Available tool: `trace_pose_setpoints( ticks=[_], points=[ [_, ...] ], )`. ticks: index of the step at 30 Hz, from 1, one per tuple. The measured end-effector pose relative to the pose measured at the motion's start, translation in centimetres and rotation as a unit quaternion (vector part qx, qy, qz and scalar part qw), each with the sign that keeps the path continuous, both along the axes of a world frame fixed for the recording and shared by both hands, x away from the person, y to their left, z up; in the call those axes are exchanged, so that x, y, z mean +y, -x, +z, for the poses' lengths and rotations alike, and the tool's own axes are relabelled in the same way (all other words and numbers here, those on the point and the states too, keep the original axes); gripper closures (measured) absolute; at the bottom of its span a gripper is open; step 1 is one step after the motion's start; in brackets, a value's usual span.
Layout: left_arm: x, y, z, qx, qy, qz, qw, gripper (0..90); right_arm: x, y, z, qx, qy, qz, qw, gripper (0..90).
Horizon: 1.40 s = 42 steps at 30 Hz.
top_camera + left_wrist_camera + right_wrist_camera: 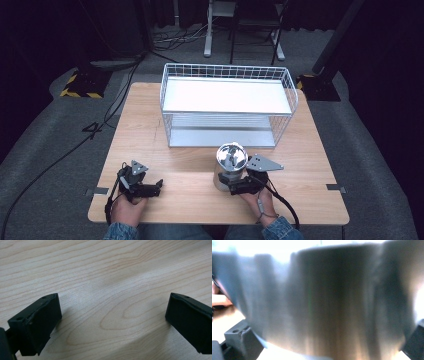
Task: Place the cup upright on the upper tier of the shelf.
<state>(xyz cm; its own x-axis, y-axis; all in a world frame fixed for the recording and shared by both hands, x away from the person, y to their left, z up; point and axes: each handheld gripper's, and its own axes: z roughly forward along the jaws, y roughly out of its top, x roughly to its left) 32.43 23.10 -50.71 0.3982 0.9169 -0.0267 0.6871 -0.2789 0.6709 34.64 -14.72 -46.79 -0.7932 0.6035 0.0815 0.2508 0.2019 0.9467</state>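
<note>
Unlabelled steel cup lower centre, right gripper clamped round it; left gripper agape, lower left.

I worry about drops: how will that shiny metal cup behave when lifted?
The metal cup looks rigid and polished, so probably slippery between the right tool's jaws. It stands tall and is held low, so it may tip. Open and seemingly empty, likely light.

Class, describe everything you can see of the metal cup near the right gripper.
The metal cup is a shiny, steel-looking cylinder with an open top and reflective inside. It stands upright on the wooden table, in front of the wire rack. The right gripper has a jaw on either side of its lower wall; the right gripper view shows its brushed side, blurred.
</note>
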Motion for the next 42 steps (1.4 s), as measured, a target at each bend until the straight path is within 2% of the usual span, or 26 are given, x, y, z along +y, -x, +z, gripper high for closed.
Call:
trace_pose_setpoints(
  ticks=[3,5,6,8,9,10,11,15,21,26,28,29,42],
  points=[
    [0.0,0.0,0.0,0.000,0.000,0.001,1.0000,0.8,0.3,0.2,-0.3,-0.001,0.023,-0.008,0.9997,0.0],
    [0.0,0.0,0.0,0.000,0.000,0.002,1.0000,0.8,0.7,0.5,-0.4,-0.007,0.050,-0.023,0.9985,0.0],
    [0.0,0.0,0.0,0.000,0.001,0.002,1.0000,0.8,1.2,1.0,-0.6,-0.031,0.085,-0.040,0.9951,1.5],
    [0.0,0.0,0.0,0.000,0.000,0.001,1.0000,0.8,1.3,1.2,-0.6,-0.035,0.093,-0.046,0.9940,1.5],
    [0.0,0.0,0.0,0.000,0.000,0.001,1.0000,0.8,1.3,1.1,-0.5,-0.025,0.088,-0.049,0.9946,2.6],
    [0.0,0.0,0.0,0.000,0.001,0.002,1.0000,0.8,1.3,1.1,-0.5,-0.025,0.088,-0.049,0.9946,2.6],
    [0.0,0.0,0.0,0.000,0.000,0.002,1.0000,0.8,1.2,1.0,-0.2,-0.008,0.081,-0.046,0.9957,3.1],
    [0.0,0.0,0.0,0.000,0.001,0.002,1.0000,0.8,1.3,0.9,0.0,0.000,0.086,-0.046,0.9952,3.4],
    [0.0,0.0,0.0,0.000,0.000,0.001,1.0000,0.8,1.5,1.1,0.0,-0.003,0.089,-0.046,0.9950,3.6],
    [0.0,0.0,0.0,0.000,0.000,0.001,1.0000,0.8,1.4,1.4,0.1,-0.001,0.081,-0.026,0.9964,3.6],
    [0.0,0.0,0.0,0.000,0.000,0.001,1.0000,0.8,1.4,1.5,0.5,-0.006,0.076,-0.019,0.9969,3.6],
    [0.0,0.0,0.0,0.000,0.000,0.001,1.0000,0.8,1.3,1.6,1.1,-0.003,0.072,-0.016,0.9972,3.6],
    [0.0,0.0,0.0,0.000,0.000,0.001,1.0000,0.8,0.4,1.7,3.9,0.001,0.050,-0.002,0.9988,3.7]
  ],
)
